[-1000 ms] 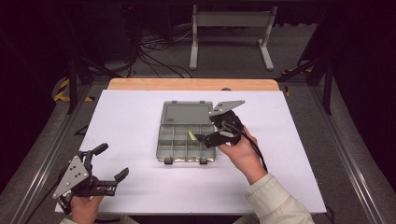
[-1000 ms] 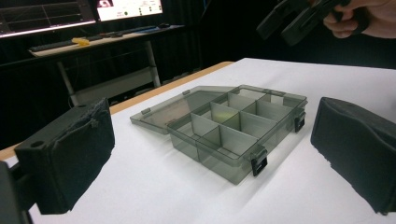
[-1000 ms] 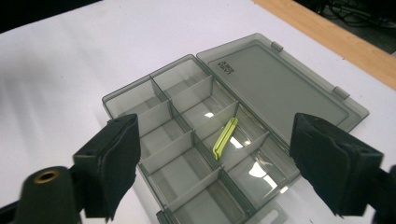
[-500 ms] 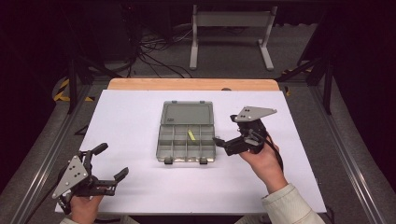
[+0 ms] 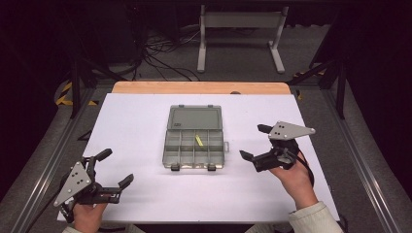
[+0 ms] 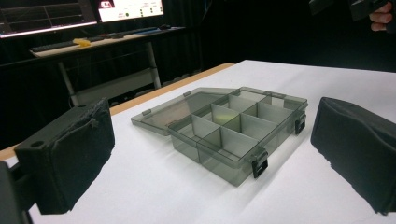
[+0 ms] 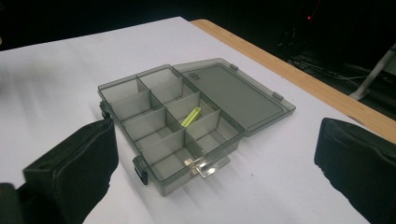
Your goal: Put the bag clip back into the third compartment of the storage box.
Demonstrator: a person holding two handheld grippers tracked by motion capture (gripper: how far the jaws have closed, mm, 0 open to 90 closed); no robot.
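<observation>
1. Right gripper point(image 5: 256, 142), formerly over the organizer box point(image 5: 195, 137), now sits well right of it; its jaws have just been opening, wide, nothing between.
2. Left gripper point(image 5: 115, 168) unmoved, jaws wide, empty.
3. Box lies open mid-table, a yellow-green strip point(image 5: 198, 140) inside.
4. White table point(image 5: 145, 116); dark room behind.

Compartment box point(image 5: 195, 143) mid-table point(image 5: 145, 116), lid open behind; stick point(image 5: 198, 140) in compartment.

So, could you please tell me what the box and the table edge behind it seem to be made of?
The box looks like smoky, translucent grey plastic with a glossy finish: the white surface shows through its walls and dividers, and its latches are black. The table edge looks like light wood or wood laminate, a tan, matt strip; which one I can't tell.
</observation>
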